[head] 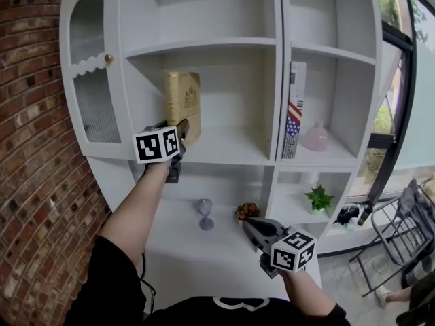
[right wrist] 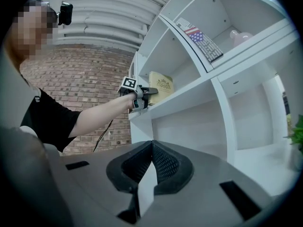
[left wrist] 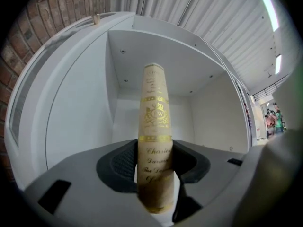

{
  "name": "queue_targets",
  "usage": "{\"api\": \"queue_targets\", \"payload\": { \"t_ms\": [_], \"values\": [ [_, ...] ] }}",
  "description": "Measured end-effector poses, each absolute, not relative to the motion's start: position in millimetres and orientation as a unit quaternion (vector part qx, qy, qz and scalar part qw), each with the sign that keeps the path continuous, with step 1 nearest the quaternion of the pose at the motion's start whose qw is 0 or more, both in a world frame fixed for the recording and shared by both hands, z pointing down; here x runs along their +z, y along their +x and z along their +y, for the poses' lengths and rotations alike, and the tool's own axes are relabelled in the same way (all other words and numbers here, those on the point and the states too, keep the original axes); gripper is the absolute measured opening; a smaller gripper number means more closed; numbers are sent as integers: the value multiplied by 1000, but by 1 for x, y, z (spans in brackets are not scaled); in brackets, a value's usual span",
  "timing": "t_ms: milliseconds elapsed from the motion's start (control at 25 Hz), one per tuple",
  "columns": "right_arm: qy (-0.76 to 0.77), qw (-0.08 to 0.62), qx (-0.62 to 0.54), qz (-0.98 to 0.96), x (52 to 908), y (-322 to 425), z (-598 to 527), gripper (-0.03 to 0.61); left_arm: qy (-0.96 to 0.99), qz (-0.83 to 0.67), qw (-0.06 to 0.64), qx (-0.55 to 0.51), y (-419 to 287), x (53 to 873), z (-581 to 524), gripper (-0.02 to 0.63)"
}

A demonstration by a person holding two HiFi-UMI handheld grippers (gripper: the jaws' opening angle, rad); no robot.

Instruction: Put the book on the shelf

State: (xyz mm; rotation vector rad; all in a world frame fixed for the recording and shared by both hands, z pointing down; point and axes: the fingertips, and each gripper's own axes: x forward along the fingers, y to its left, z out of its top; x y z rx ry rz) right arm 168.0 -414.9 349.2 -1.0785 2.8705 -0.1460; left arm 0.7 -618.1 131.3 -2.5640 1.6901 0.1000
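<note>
A tan book (head: 183, 104) with gold print stands upright on the white shelf board (head: 224, 148), in the middle-left compartment. My left gripper (head: 182, 131) is at the shelf's front edge, shut on the book's lower spine. In the left gripper view the spine (left wrist: 155, 126) rises between both pads (left wrist: 124, 163), with the compartment's back wall behind it. My right gripper (head: 250, 224) hangs lower, in front of the counter, with its jaws shut on nothing (right wrist: 152, 145). From the right gripper view I see the book (right wrist: 161, 85) and the left gripper (right wrist: 144, 92) at the shelf.
A book with a flag cover (head: 293, 111) and a pink vase (head: 315, 138) stand in the right compartment. A glass (head: 204, 212), a small ornament (head: 247, 210) and a potted plant (head: 318, 199) sit lower. A brick wall (head: 34, 148) is at left, a folding chair (head: 408, 229) at right.
</note>
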Motion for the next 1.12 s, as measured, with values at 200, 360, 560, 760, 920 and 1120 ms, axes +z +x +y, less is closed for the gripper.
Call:
{"api": "queue_targets", "payload": {
  "t_ms": [200,360,560,760,920,1120],
  "values": [
    [-358,34,-47,932,353,172,-417,11,-832,553,34,8,2,142,-621,199],
    [-356,34,-50,932,355,172,-418,11,-835,549,30,-3,3,143,-623,201],
    [-354,34,-52,933,357,167,-413,11,-846,533,20,-17,7,146,-621,245],
    [-363,32,-50,930,355,166,-407,11,-855,519,19,-13,5,142,-617,346],
    [-370,31,-50,927,353,163,-402,11,-863,505,16,-5,6,141,-612,373],
    [-391,51,-53,917,343,158,-400,11,-874,485,27,6,6,136,-598,393]
  ]
}}
